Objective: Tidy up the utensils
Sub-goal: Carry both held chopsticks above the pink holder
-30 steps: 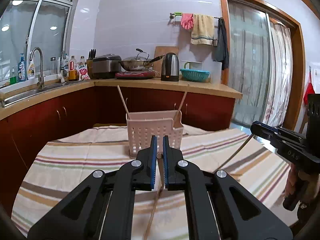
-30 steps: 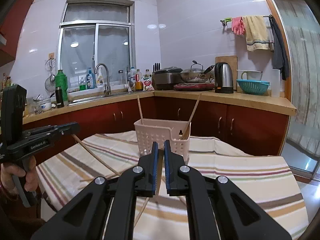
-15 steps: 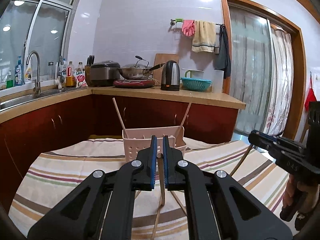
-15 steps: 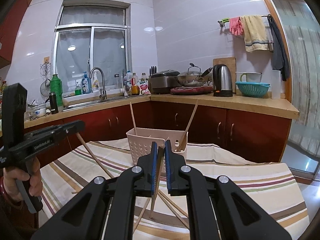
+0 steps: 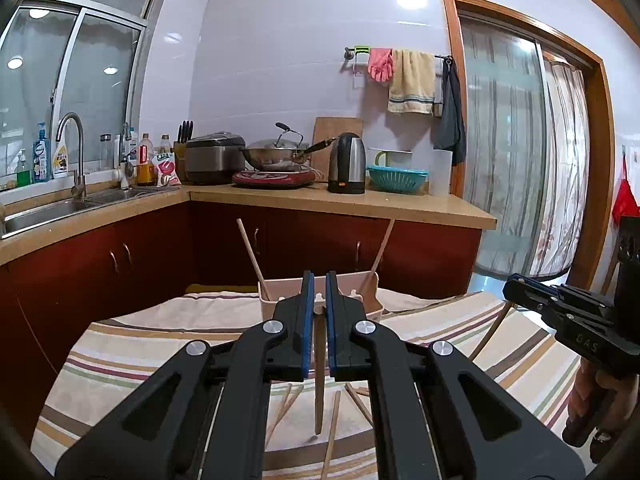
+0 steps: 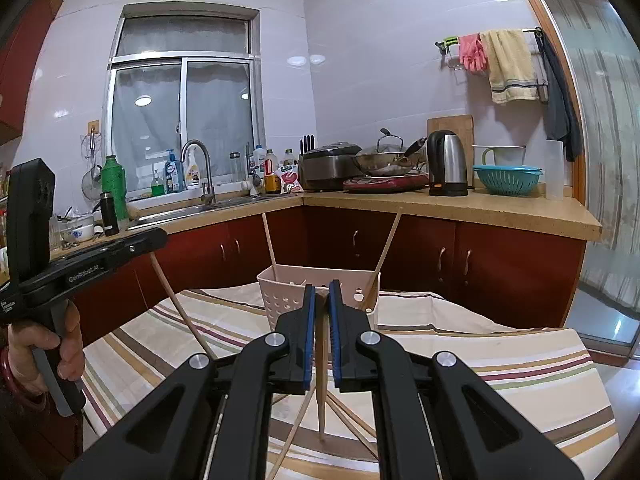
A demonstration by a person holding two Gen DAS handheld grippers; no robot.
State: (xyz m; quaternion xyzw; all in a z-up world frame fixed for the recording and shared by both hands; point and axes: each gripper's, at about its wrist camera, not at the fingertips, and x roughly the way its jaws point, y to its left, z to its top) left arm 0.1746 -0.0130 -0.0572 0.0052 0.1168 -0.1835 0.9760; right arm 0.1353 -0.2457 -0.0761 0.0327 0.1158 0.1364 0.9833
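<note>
white tiled walls, red-brown cabinets under a tan counter, window above the sink.

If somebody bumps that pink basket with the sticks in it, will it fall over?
Probably easily. The pink basket looks like thin plastic full of holes, so likely light. It is taller than deep and stands on a loose striped cloth, which may slip. Two chopsticks lean out above its rim, adding some top weight, so a bump could tip it.
</note>
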